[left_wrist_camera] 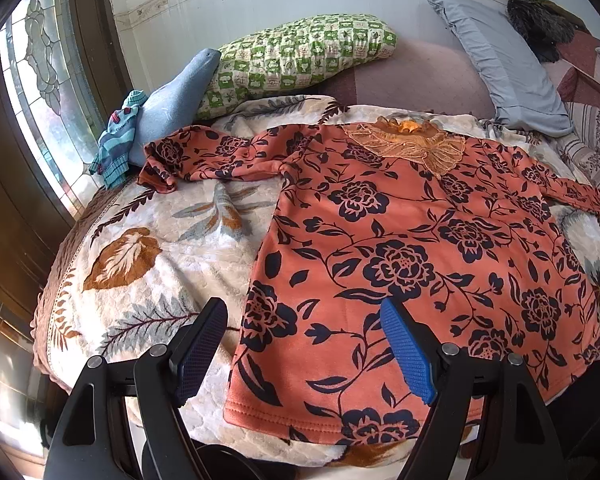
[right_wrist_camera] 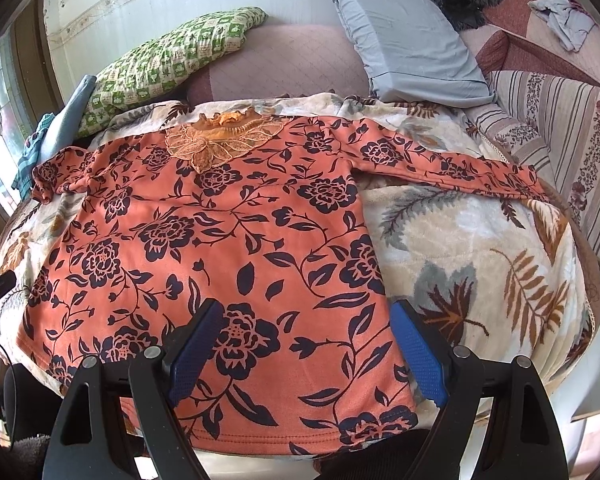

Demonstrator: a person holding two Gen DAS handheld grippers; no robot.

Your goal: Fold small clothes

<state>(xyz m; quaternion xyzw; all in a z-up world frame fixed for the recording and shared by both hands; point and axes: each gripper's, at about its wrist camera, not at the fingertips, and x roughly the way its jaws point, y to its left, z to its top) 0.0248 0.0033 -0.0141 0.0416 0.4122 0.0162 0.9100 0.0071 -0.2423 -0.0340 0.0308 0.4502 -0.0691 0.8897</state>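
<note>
Pale wall tiles with a patterned border run behind a bed covered by a cream fleece blanket (left_wrist_camera: 148, 280) printed with rust and grey leaves. Spread flat on that blanket, front side up, lies the coral-orange long-sleeved top with a dark navy rose print (left_wrist_camera: 400, 248) and a gold lace applique at its ruffled collar; it fills the centre and right of the left wrist view and the centre and left of the right wrist view (right_wrist_camera: 220, 240). One sleeve reaches toward the upper left of the left wrist view with its cuff crumpled, and the other stretches straight out toward the right edge of the right wrist view. The hem lies along the near edge of the bed, at the bottom of both views.

Left tongs (left_wrist_camera: 304, 352) hang released above the top's lower left corner: the dark pad is over the blanket, the blue pad over the orange fabric, neither pressing on cloth. Right tongs (right_wrist_camera: 308, 356) are spread wide above the lower right corner, the hem's side edge between the pads, and nothing is gripped.

Along the wall rest a green-and-cream checked quilted pillow (left_wrist_camera: 300, 56), a grey-blue pillow (left_wrist_camera: 504, 64) and a dark furry item (left_wrist_camera: 540, 20). At upper left of the left wrist view, a plain blue cloth (left_wrist_camera: 176, 100) and a teal striped knit garment (left_wrist_camera: 116, 140) sit beside a leaded glass window (left_wrist_camera: 40, 80).
</note>
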